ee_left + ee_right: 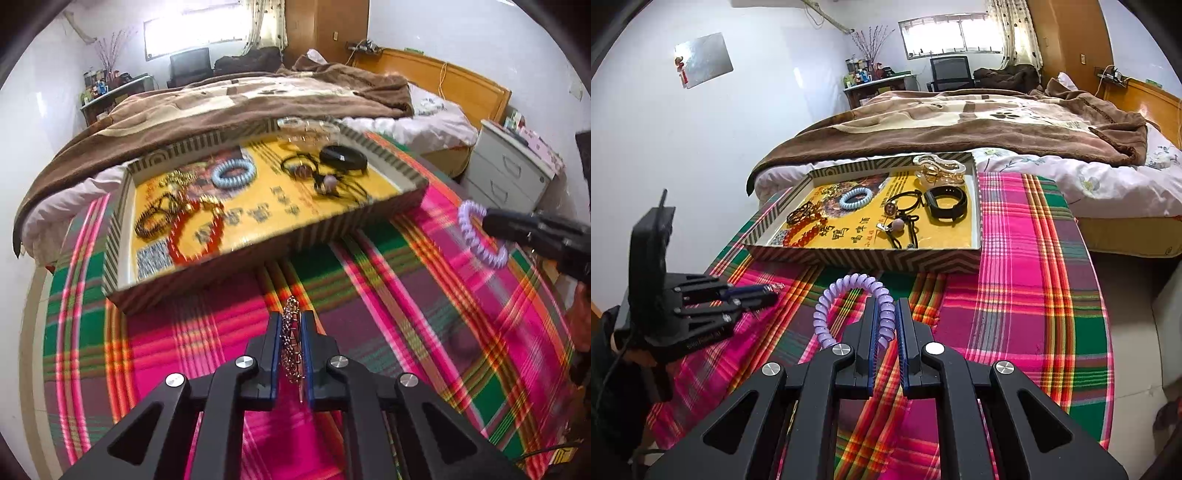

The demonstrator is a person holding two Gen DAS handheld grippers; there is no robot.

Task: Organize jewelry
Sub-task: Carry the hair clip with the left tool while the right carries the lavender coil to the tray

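Left gripper (293,316): squeezed tight on one thin chain (290,334), over the plaid cloth (406,314).
Right gripper (887,308): squeezed tight on one purple coil band (846,295), in front of the tray.
Tray (871,258): one, striped.
Inside the tray: one blue coil band (854,197), one red bead bracelet (805,234), one black watch (947,203), one clear hair clip (938,168).
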